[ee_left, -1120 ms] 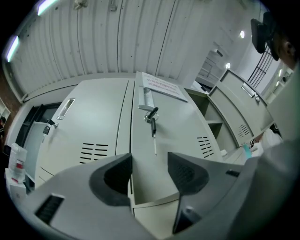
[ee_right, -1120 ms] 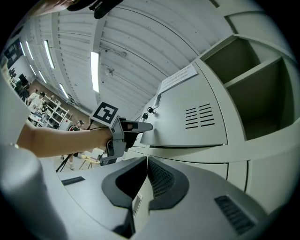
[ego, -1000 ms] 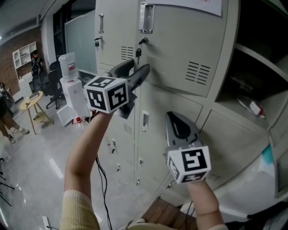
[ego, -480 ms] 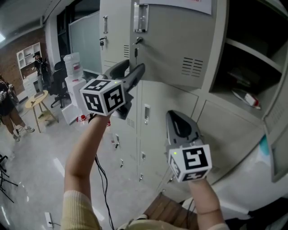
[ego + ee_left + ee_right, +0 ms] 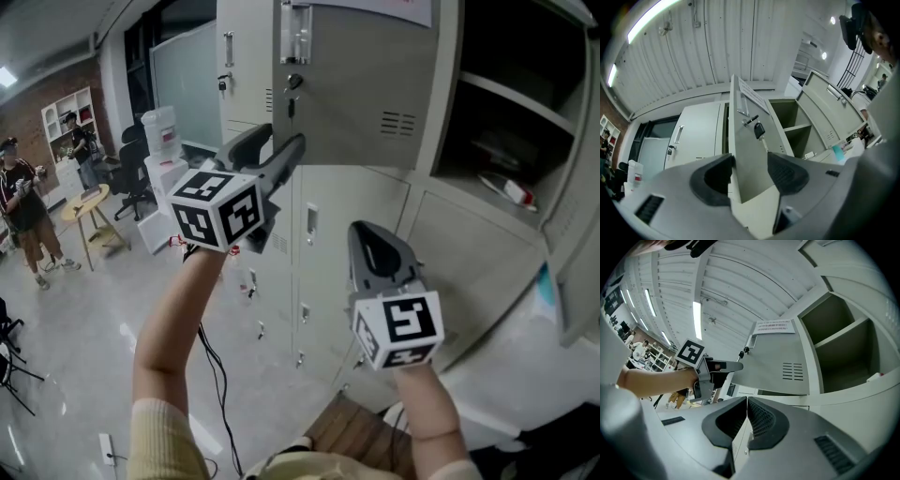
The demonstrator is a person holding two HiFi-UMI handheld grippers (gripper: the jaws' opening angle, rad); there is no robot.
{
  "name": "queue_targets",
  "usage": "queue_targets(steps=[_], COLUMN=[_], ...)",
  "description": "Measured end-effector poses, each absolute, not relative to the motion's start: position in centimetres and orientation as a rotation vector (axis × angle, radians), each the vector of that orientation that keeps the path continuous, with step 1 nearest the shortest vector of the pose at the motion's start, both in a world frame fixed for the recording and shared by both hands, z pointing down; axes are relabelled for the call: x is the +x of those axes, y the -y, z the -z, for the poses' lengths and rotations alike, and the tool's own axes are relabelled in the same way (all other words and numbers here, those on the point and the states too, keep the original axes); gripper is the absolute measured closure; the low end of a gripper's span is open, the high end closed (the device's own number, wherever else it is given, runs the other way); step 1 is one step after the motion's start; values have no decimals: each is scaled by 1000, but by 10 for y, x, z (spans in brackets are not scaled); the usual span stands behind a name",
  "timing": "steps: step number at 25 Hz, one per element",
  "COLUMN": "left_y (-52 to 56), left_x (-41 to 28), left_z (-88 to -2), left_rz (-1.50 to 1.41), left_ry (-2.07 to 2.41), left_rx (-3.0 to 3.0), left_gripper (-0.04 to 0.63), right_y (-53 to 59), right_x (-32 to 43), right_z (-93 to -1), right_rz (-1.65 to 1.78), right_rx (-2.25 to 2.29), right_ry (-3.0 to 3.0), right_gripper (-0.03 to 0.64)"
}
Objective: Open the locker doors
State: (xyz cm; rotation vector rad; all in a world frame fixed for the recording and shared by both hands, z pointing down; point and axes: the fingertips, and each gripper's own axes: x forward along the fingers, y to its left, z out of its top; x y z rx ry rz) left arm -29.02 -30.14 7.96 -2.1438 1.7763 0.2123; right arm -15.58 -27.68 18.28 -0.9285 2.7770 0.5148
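I find no word or number that I can read. The white paper sheet [image 5: 774, 326] stuck at the top of the grey metal locker door [image 5: 361, 94] carries lines of print, too small to make out. The cubes on my left gripper [image 5: 278, 148] and right gripper [image 5: 360, 229] bear black-and-white square markers: patterns, no letters.
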Motion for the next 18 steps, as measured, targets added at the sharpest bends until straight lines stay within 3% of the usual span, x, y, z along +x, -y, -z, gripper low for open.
queue_targets(steps=[18], left_y=[240], left_x=[-232], left_z=[-83], left_rz=[-234], left_ry=[-1705], left_rx=[-2108], left_gripper=[374], right_y=[249], right_x=[-116], right_z=[-193], right_rz=[-427], right_rx=[-964], right_ry=[-2763], right_gripper=[614])
